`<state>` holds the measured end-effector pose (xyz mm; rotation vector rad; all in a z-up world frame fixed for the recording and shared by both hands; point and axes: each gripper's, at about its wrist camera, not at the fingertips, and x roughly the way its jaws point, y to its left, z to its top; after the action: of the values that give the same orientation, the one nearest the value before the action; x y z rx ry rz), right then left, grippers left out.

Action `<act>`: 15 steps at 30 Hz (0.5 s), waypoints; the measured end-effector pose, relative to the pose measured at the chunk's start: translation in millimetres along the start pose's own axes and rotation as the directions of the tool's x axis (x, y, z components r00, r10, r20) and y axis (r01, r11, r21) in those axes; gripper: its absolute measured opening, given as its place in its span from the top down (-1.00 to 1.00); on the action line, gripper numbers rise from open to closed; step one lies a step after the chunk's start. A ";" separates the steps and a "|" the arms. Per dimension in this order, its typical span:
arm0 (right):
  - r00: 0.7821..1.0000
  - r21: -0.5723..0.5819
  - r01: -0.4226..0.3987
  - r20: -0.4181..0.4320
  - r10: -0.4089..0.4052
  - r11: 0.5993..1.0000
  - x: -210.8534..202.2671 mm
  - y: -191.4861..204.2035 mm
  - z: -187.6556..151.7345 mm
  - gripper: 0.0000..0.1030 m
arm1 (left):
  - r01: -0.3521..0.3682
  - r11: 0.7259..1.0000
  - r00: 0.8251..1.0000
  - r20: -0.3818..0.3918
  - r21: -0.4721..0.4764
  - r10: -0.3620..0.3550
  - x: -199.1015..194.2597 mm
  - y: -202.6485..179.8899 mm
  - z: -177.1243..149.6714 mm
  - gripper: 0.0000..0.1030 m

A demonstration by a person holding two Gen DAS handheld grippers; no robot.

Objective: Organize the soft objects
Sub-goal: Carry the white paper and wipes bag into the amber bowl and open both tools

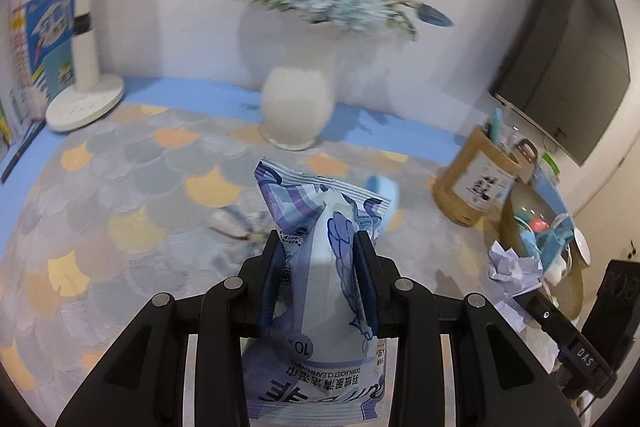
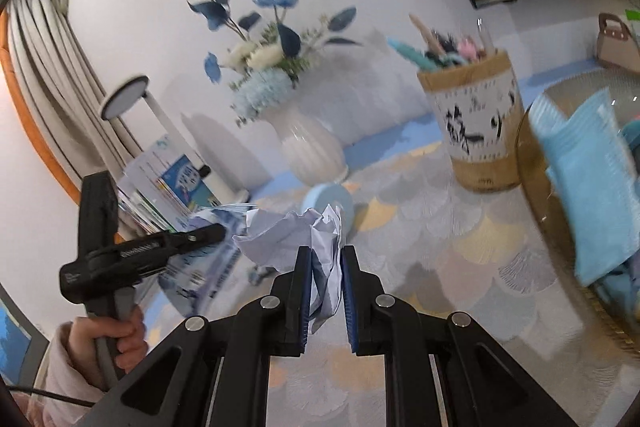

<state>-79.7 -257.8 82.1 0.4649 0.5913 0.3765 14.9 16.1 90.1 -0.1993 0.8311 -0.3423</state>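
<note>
Clearly both tools are loaded: the left gripper [image 1: 322, 247] has its fingers closed on a pack of wipes [image 1: 320, 227], pinching it around the middle so the crimped top seam sticks out ahead at twelve o'clock, while the right gripper [image 2: 326, 267] is clamped on a crumpled paper ball [image 2: 296, 231], which bulges out past the fingertips toward eleven o'clock. The pack looks soft and slick-skinned, light but floppy, so I'd judge a grip across its fuller middle safer than one on the thin seam, where the film could slide. The paper is almost weightless and springy; it crushes rather than slips, so any hold on its bulk should do. Both are held up off the scale-patterned mat [image 1: 120, 195]. From the right wrist view, a round tray [image 2: 532, 155] with folded blue cloths [image 2: 592, 187] lies at three o'clock, probably the place for these things, with a pen holder [image 2: 476, 131] just beside its rim at one o'clock. A white vase [image 2: 312, 147] of flowers stands at twelve o'clock and a small blue round object [image 2: 328, 203] is near, behind the paper. Open mat lies between the grippers and the tray, though the pen holder and the tray's raised edge leave little slack on that side.
</note>
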 end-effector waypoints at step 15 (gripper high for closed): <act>0.989 -0.051 0.042 0.143 -0.034 0.998 -84.2 -2.7 22.2 0.73 | 0.140 0.981 0.989 0.020 0.136 -0.144 -12.2 -100.0 18.1 0.39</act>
<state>-130.4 -305.9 134.2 0.4244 0.4503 0.3196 -1.0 -71.3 140.9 -0.1375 0.7634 -0.5272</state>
